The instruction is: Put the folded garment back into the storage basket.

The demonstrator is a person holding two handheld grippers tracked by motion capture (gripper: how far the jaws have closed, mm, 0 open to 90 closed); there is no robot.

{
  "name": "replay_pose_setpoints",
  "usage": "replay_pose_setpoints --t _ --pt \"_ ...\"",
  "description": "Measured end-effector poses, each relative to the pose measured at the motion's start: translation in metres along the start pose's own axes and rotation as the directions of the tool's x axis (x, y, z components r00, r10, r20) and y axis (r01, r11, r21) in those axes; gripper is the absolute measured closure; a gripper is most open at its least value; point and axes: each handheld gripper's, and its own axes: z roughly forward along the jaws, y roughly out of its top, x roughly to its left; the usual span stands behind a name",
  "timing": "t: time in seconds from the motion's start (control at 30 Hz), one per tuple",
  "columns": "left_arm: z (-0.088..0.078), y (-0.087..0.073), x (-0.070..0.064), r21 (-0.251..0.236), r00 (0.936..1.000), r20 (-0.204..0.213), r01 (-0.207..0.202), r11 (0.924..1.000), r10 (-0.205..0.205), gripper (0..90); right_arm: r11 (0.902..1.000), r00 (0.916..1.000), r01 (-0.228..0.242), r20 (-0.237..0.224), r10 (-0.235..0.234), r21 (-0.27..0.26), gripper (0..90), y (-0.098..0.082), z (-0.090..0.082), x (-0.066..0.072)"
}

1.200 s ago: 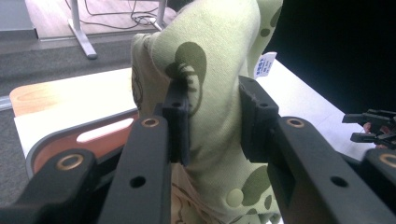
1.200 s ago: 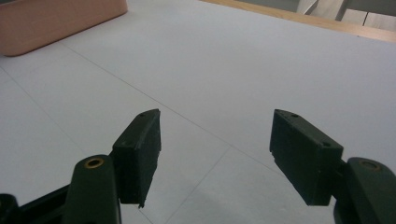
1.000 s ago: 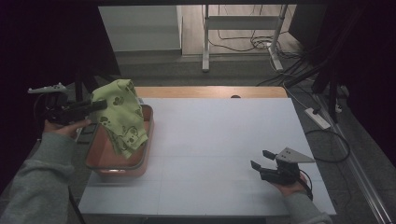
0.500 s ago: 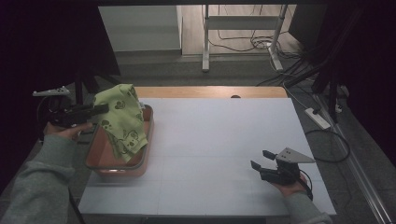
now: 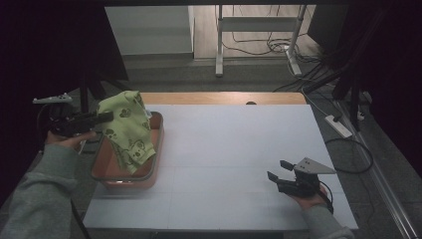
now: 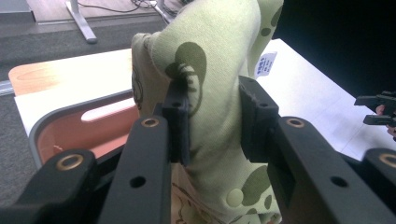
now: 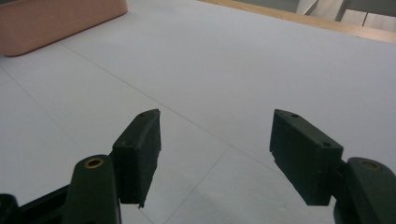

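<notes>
1. Gripping a bunched fold of the green patterned cloth (image 5: 127, 129), the left gripper (image 5: 102, 118) has its jaws clamped on the fabric, which fills the gap between the pads in the left gripper view (image 6: 215, 93)

2. The cloth hangs from that pinch above the left side of the table (image 5: 239, 164); its lower end drapes down into the orange bin (image 5: 154, 164), so it is judged to be on its way either out of the bin or into it, and the frames alone do not say which

3. The pinch sits near the top of the bundle, probably so the rest can fall free and clear the bin's rim

4. The right gripper (image 5: 277, 170) rests low near the table's right front corner, well apart from the cloth, its jaws standing apart with nothing between them, bare table surface showing past them in the right gripper view (image 7: 215, 158)

5. That hand seems parked out of the way, ready to take a loose edge if needed
</notes>
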Motion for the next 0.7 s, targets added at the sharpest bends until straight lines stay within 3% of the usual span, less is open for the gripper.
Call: replay_pose_setpoints --t 0.7 --pt "0.02 -0.015 0.007 0.09 1.0 -0.001 0.007 0.9959 -0.007 68.1 1.0 1.0 0.001 0.0 -0.001 0.002 34.2 0.0 0.001 0.001"
